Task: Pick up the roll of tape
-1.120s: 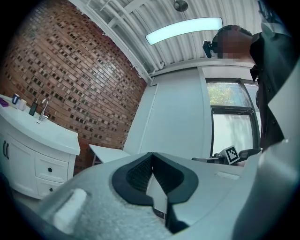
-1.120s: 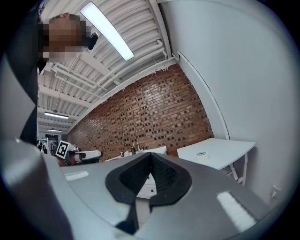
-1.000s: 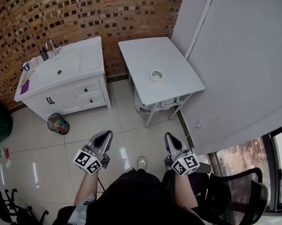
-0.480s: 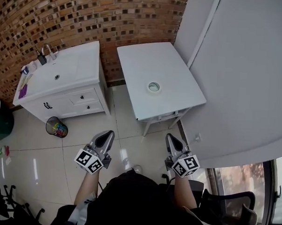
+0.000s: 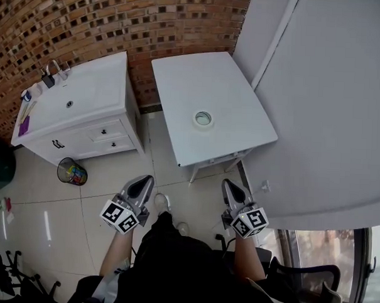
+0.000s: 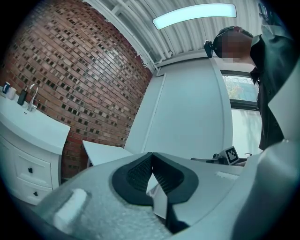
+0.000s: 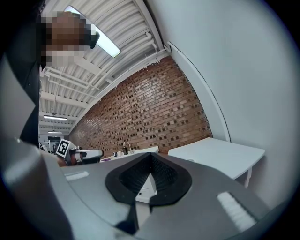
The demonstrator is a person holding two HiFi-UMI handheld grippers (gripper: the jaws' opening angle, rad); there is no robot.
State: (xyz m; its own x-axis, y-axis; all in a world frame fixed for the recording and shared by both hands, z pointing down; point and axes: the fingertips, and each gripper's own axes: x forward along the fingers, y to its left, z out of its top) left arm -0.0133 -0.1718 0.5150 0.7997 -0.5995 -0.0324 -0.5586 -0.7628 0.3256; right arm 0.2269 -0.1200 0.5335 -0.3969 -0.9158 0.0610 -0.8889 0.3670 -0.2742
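White table [image 5: 212,79] holds roll of tape [image 5: 203,119], one o'clock of left gripper [image 5: 143,181], eleven of right gripper [image 5: 232,185]; both closed, empty.

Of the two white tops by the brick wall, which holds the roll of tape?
The plain table on the right; the roll of tape lies on it. The left one is a cabinet with a tap and drawers.
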